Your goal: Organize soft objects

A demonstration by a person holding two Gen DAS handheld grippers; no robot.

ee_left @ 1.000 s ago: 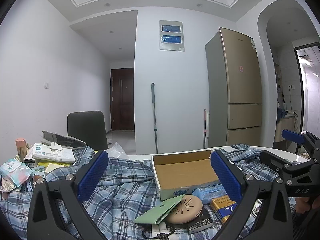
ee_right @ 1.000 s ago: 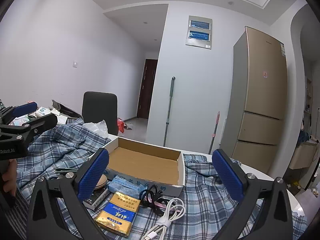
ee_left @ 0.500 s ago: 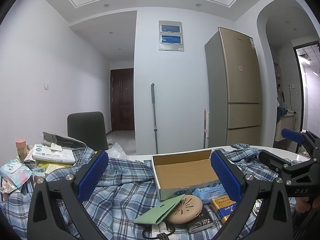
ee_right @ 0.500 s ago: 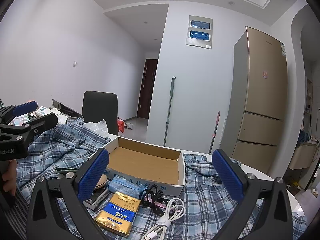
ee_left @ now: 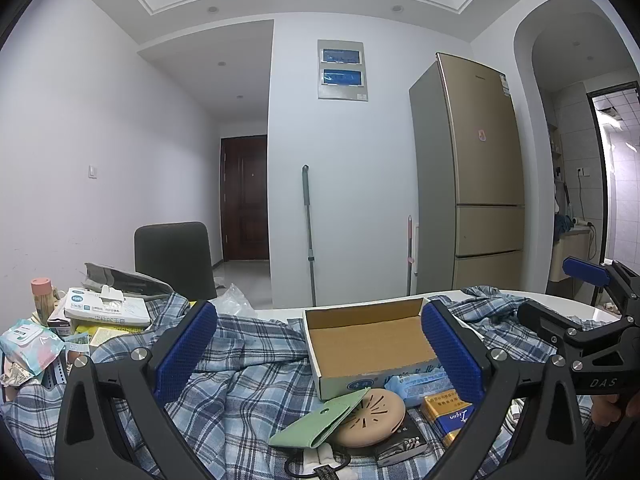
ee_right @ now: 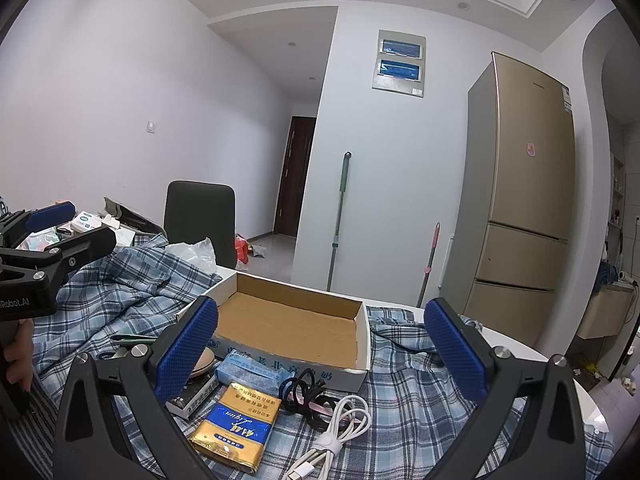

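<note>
we hold both grippers level above the table, nothing between the fingers of either one: the left gripper has its blue pads spread wide apart, and the right gripper stands just as wide

the soft things lie in a huddle on the plaid cloth, against the near wall of the open cardboard box, which sits near the middle of the table with its long axis running across our view. the box holds nothing yet

the blue tissue pack touches the box's near wall, its long axis parallel to that wall. in the right wrist view it sits just ahead and a little left of centre, between the pads; in the left wrist view the same pack is off to the right, half hidden by the right-hand finger. so we judge the right gripper the nearer one, and the move would be a short drop forward and down, pads closing across the pack's short side

the green wallet and the tan round pad lie closer to the left gripper, the wallet overlapping the pad. the gold carton and the white cable look stiff or stringy, so we would leave them
</note>
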